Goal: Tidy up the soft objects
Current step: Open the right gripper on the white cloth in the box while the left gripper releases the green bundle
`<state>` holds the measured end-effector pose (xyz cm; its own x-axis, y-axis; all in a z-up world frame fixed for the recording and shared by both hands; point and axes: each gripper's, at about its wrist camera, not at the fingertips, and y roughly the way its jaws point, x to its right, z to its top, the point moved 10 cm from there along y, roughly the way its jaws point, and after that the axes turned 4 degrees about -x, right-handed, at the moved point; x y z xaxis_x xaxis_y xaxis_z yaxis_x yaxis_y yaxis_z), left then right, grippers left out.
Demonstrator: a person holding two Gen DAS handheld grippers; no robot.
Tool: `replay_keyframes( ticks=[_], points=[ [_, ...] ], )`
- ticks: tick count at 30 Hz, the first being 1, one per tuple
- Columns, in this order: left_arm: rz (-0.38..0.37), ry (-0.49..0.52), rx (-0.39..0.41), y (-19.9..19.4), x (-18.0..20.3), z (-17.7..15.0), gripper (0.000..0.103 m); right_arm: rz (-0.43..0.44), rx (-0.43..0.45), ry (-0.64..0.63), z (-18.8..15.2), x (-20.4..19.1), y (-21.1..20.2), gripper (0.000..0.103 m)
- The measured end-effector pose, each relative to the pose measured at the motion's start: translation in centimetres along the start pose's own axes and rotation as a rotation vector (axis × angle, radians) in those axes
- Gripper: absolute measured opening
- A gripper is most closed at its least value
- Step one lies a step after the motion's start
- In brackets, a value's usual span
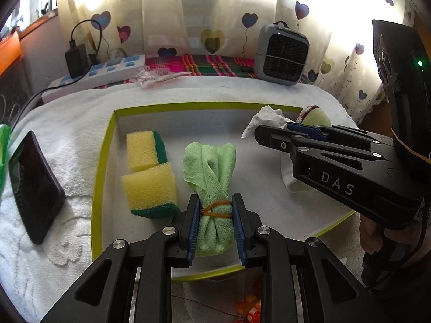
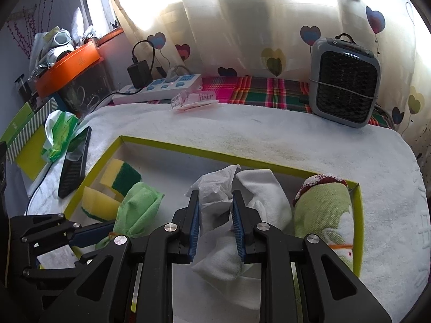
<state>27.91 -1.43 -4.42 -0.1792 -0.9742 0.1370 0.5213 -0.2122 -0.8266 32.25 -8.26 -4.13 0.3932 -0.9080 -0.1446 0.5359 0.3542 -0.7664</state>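
Both cameras sit close above the tray (image 1: 103, 161), each looking forward and down along its own tongs toward the curtain (image 1: 167, 13); the left view covers the tray's sponge end, the right its towel end; both share the tray's middle, the heater (image 2: 346, 83) behind.

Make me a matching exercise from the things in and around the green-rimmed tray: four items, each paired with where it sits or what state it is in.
Things:
1. green cloth
2. sponges
3. phone
4. white tissue

States or places:
A. outside the tray, on the white towel
B. bound with an orange rubber band, between the left gripper fingers
C. crumpled, between the right gripper fingers
D. two yellow-and-green blocks in the tray

Pairs: 1-B, 2-D, 3-A, 4-C
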Motion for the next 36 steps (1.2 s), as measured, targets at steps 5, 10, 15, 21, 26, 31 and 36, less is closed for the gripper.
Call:
replay_keyframes(
  ticks=[5,10,15,21,26,31,36],
  points=[
    [-0.003,-0.014,-0.006,0.10,-0.20,-0.07,0.022,-0.007,0.001,-0.009,0.11,-0.10,0.36,0.024],
    [-0.007,-0.014,-0.004,0.13,-0.24,-0.05,0.022,-0.017,0.000,-0.029,0.12,-0.36,0.63,0.024],
    [-0.006,-0.013,-0.004,0.13,-0.23,-0.04,0.024,-0.034,0.003,-0.044,0.07,-0.41,0.69,0.024],
    [-0.005,-0.013,-0.002,0.17,-0.20,-0.01,0.027,-0.042,0.006,-0.053,0.04,-0.53,0.69,0.025],
    [-0.004,-0.016,-0.001,0.11,-0.31,-0.01,0.032,-0.045,0.008,-0.059,0.02,-0.65,0.63,0.032],
    [0.004,-0.016,-0.001,0.02,-0.40,-0.07,0.033,-0.043,0.011,-0.060,0.06,-0.79,0.60,0.038],
    [0.010,-0.018,0.006,-0.25,-0.39,-0.02,0.037,-0.039,0.017,-0.057,0.06,-0.83,0.35,0.041]
  ],
)
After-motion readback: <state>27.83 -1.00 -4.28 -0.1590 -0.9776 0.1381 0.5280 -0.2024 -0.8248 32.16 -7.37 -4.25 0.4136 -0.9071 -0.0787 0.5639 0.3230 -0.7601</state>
